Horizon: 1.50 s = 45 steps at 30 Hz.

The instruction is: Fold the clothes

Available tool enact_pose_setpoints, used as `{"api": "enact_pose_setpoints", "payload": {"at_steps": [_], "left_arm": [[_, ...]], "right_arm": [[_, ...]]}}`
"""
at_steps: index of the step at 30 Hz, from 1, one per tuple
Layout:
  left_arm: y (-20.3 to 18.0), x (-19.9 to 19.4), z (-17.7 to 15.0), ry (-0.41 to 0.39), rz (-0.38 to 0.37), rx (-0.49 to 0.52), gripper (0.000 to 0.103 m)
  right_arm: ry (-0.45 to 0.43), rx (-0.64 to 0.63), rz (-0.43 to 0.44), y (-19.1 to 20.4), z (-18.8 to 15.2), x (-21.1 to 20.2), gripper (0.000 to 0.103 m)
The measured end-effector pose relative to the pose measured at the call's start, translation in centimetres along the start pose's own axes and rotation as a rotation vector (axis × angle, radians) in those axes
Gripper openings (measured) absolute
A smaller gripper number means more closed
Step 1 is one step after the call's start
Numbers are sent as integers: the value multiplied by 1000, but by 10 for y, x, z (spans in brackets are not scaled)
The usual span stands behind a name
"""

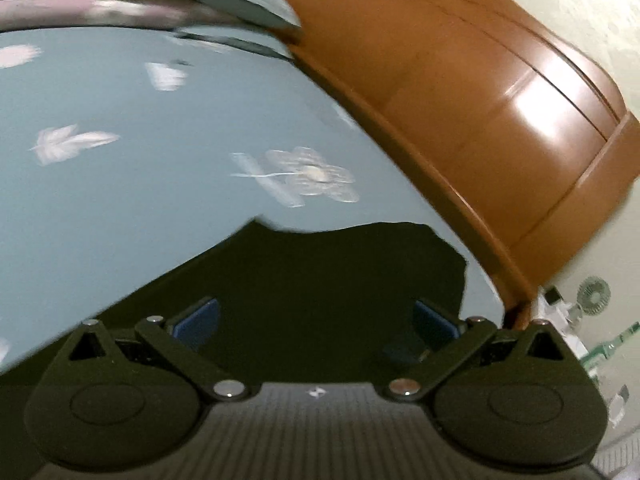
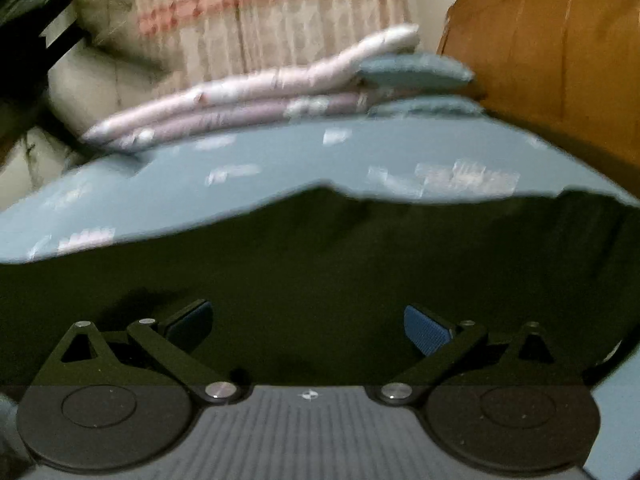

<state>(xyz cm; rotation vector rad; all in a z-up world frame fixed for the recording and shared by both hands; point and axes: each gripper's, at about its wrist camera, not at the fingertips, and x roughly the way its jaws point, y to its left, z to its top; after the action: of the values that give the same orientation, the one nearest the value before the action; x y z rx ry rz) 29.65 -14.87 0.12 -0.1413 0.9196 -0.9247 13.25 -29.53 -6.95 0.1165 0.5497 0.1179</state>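
Note:
A dark green garment (image 1: 320, 272) lies flat on a blue bedsheet (image 1: 160, 180) printed with pale flowers and leaves. In the left wrist view its far edge and a rounded corner show near the wooden bed frame. My left gripper (image 1: 316, 320) hovers over it, jaws wide apart, nothing between the blue pads (image 1: 198, 320). In the right wrist view the same dark garment (image 2: 320, 260) fills the lower half, its wavy far edge against the blue bedsheet (image 2: 240, 168). My right gripper (image 2: 308, 324) also stands open above the cloth with empty blue pads (image 2: 426, 330).
A glossy brown wooden headboard (image 1: 500, 120) borders the bed on the right. Folded pink bedding (image 2: 240, 100) and blue pillows (image 2: 412, 72) are stacked at the far end, a patterned curtain (image 2: 260, 12) behind them. A small fan (image 1: 594, 294) and bottles stand beside the bed.

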Motion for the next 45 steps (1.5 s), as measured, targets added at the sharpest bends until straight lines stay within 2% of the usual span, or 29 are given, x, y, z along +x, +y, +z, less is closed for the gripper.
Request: {"api": "enact_pose_setpoints", "payload": {"at_steps": [3,8,10,14,17,21,23,25,26,28,30,31,34,37,42,45], "left_arm": [[-7,59,29,47,-58,0,102],[10,130,41,121,-196,-165,102],[16,140,39,104,-177,-165,102],[41,148,39,68,-10,-160,101],[56,142,39,33,73,-189,100],[43,117,39,-33,-31,-179,100],[27,114,38,-26,-108,-147,101],[18,123,37,19,-203,-139,101],[18,130,34,46,-219,-137,101],[20,148,31,84,-173,-118,101],[29,163,32,82,-113,-108,101],[36,168,32,71,-100,-125,97],[44,172,36,33,-86,-148,97],[36,162,46,4,19,-95,96],[32,140,44,-25,-64,-105,97],[35,127,31,20,-112,-124,97]], "right_arm": [[25,71,14,-13,2,4,103],[45,96,20,-19,3,9,103],[48,92,20,-18,2,8,103],[51,84,20,-19,1,8,103],[48,96,24,-19,0,5,103],[48,95,21,-19,0,6,103],[51,83,14,-17,0,6,103],[53,73,9,-16,0,8,103],[54,69,7,-16,0,9,103],[54,67,7,-17,0,9,103],[54,70,9,-18,0,10,103],[54,71,10,-19,0,10,103],[53,74,13,-19,0,9,103],[54,72,12,-18,0,7,103],[55,71,11,-17,0,7,103],[55,67,8,-17,-1,7,103]]}}
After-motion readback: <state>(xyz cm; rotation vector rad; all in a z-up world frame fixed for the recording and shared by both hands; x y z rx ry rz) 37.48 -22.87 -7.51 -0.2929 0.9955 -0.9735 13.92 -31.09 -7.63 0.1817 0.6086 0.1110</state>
